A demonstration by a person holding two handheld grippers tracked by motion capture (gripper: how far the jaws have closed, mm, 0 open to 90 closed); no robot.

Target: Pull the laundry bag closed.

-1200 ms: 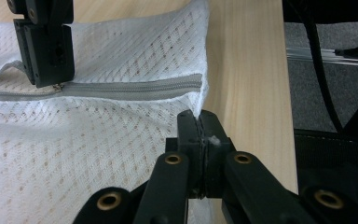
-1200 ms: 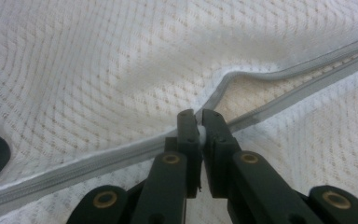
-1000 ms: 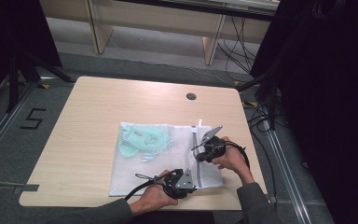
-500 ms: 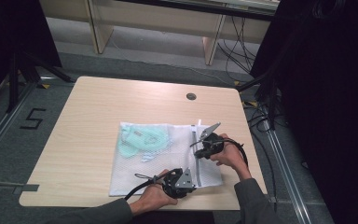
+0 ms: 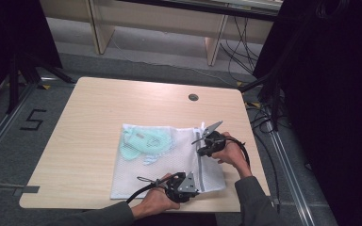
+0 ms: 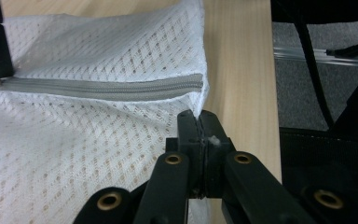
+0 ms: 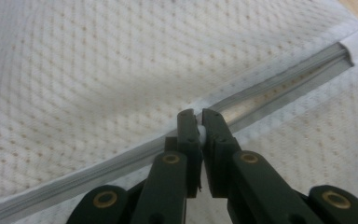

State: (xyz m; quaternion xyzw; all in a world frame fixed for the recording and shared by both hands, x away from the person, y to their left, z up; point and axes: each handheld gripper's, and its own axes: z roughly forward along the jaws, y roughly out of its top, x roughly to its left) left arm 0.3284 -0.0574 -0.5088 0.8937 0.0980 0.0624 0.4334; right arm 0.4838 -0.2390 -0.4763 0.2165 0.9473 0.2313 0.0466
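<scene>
Both grippers' jaws pinched tight on the white mesh bag (image 5: 169, 160)!
Left gripper (image 6: 199, 122) clamps its corner edge; right gripper (image 7: 196, 117) nips the grey zipper (image 7: 270, 88), mid-track.

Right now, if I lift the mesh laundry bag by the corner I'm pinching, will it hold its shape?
Probably not. The mesh laundry bag lies flat and wrinkled, so it would likely drape. The left gripper pinches only thin fabric, which may slip. The green garment inside could slide and shift the weight.
</scene>
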